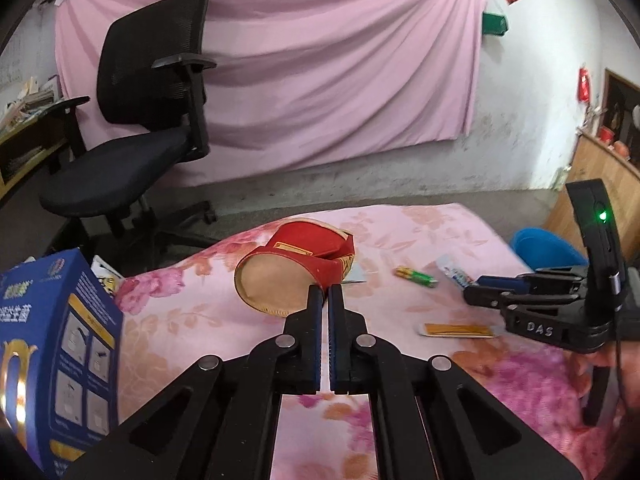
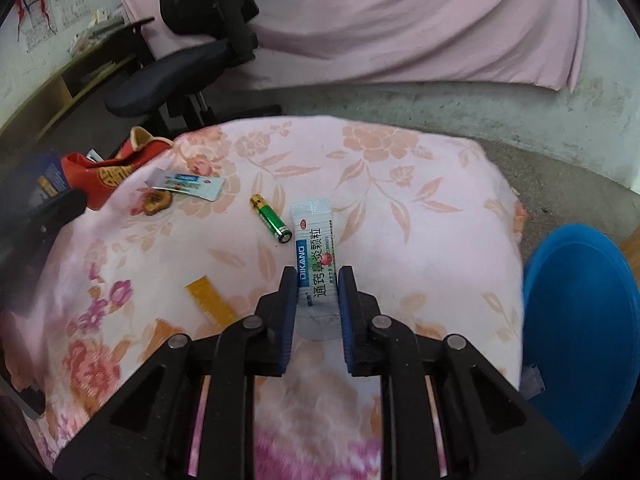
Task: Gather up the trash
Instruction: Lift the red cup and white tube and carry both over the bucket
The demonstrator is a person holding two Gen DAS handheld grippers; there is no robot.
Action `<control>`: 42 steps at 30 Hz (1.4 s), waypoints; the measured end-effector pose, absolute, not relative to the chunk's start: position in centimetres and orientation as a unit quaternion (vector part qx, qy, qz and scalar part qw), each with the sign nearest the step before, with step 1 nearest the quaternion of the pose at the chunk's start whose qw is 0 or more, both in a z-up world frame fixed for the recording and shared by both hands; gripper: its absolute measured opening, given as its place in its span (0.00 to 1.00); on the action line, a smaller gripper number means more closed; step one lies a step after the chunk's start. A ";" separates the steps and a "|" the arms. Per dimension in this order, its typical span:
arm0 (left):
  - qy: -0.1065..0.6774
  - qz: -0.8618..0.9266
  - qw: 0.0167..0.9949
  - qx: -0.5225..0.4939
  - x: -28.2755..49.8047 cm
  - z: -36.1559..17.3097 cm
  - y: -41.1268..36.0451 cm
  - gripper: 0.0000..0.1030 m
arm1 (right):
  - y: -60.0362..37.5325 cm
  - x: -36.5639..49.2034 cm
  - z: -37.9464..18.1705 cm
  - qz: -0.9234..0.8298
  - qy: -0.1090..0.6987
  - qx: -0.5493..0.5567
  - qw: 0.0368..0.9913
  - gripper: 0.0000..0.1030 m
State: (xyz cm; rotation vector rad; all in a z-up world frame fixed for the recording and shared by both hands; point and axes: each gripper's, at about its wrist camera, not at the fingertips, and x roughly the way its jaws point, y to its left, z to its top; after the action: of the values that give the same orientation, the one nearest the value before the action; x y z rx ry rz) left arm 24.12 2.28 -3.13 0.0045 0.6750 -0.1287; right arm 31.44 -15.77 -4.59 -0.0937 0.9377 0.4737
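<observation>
The right gripper [image 2: 318, 280] stands partly open astride a white medicine sachet [image 2: 314, 258] that lies flat on the floral cloth [image 2: 420, 208]; each blue pad sits just beside a long edge of the sachet, and whether either pad touches it cannot be told, so nothing is judged to be held yet. The left gripper [image 1: 325, 300] is nearly closed, only a thin slit between its pads, and holds nothing; it hangs over the near part of the cloth just short of a red slipper-like item [image 1: 296, 270]. Other litter is spread about: a green battery [image 2: 271, 219] just left of the sachet, a second sachet [image 2: 188, 185] far left, a yellow strip [image 2: 210, 300] near left. A blue bin [image 2: 580, 344], the likely receptacle, stands off the right edge of the cloth. Risks, as judged: the sachet is thin, limp and slick, so closing across its width may buckle it or squeeze it out forward. Pads pressed too low could pinch the soft cloth with it and drag the neighbouring items, and the battery, being round, could roll off. A weak hold on the sachet's near end may let it droop and drop during carriage to the bin.
</observation>
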 end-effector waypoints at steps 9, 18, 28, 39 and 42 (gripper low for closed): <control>0.213 -0.095 0.972 -0.001 20.3 0.0 0.6 0.01 | -19.9 24.0 1.0 0.230 0.294 0.046 0.927 0.47; 0.049 -0.096 0.994 0.015 14.7 5.3 -2.1 0.01 | -23.0 18.4 6.7 0.207 0.125 0.058 0.969 0.47; -0.024 -0.136 0.988 0.062 13.3 8.6 -8.6 0.01 | -28.5 14.2 10.2 0.140 0.001 0.069 0.988 0.47; -0.053 -0.228 0.968 0.091 14.6 8.0 -19.1 0.01 | -36.2 12.1 8.7 0.030 -0.022 0.072 0.997 0.47; -0.029 -0.260 0.962 0.081 15.3 7.0 -21.3 0.01 | -37.8 12.5 7.8 0.026 -0.005 0.080 0.996 0.47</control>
State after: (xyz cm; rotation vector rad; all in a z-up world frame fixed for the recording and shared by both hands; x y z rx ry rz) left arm 15.28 -21.30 7.02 0.1645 -0.0583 -0.5276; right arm 12.48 -37.78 7.83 0.1608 -0.0102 0.0528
